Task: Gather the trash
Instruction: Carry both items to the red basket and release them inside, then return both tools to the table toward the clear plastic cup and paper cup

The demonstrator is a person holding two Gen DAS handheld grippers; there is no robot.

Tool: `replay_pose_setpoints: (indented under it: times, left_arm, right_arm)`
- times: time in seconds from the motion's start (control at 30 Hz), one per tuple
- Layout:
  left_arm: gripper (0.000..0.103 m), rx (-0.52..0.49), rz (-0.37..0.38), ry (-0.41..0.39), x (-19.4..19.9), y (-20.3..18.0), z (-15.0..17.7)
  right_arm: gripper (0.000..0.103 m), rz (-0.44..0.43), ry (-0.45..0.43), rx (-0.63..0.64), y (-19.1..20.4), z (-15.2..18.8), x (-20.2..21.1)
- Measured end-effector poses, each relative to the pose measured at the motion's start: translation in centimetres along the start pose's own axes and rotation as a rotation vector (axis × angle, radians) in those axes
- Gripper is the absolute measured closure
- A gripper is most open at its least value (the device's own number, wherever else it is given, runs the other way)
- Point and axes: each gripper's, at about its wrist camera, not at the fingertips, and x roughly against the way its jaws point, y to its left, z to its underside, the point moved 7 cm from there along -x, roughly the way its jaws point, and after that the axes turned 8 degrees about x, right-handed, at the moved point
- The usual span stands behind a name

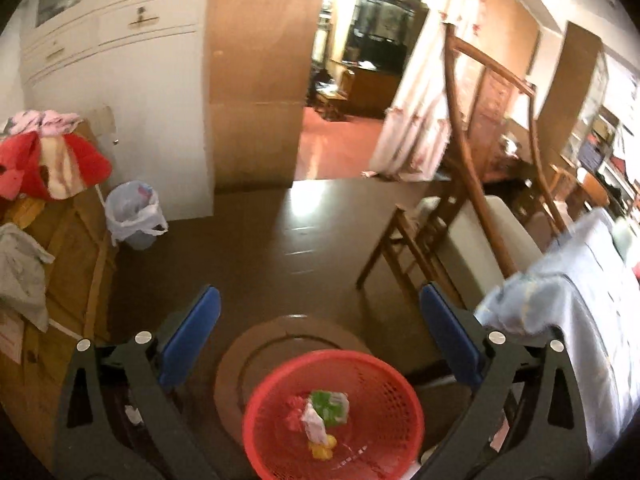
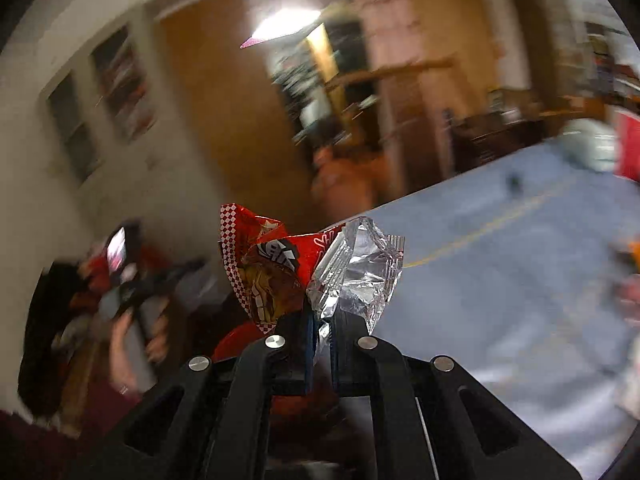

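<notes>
The left hand-held gripper [image 1: 320,328] is hanging spread wide and empty above a red basket [image 1: 384,380] holding 3 or so wrappers [image 1: 326,416]. The right hand-held gripper [image 2: 320,322] is pinching a crumpled red snack wrapper [image 2: 276,264] just ahead of its fingers.

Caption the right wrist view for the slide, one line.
Right hand-held gripper shut on a crumpled red snack wrapper with its silver lining showing, background blurred.

Dark glossy floor [image 1: 256,248], white cabinet [image 1: 120,92], wooden chair [image 1: 460,184] (bright doorway beyond)
</notes>
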Motion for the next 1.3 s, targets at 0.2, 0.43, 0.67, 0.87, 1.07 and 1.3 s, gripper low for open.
replay_pose_setpoints:
  times: [0.2,0.43,0.67,0.87,1.07,1.3]
  left_arm:
    - [0.007,0.098,-0.046,0.002,-2.1,4.8,-1.7]
    - [0.007,0.154,-0.032,-0.006,-2.5,6.8,-2.0]
    - [0.007,0.092,-0.011,0.008,-2.5,4.3,-1.0]
    - [0.007,0.010,0.100,0.012,0.1,-0.8,0.0]
    - [0.007,-0.139,0.242,0.078,3.2,-8.2,3.4]
    - [0.007,-0.388,0.336,0.147,6.3,-18.5,8.7]
  right_arm:
    - [0.093,-0.142,0.206,0.076,7.2,1.3,-11.1]
    - [0.066,-0.111,0.327,0.071,7.9,3.1,-15.5]
    - [0.061,-0.019,0.247,0.076,5.7,1.0,-10.7]
    - [0.052,0.095,0.126,0.056,2.1,-0.4,-3.7]
    - [0.044,0.266,0.035,0.018,-4.4,0.2,4.1]
    - [0.034,0.478,-0.057,-0.118,-14.7,3.3,15.3]
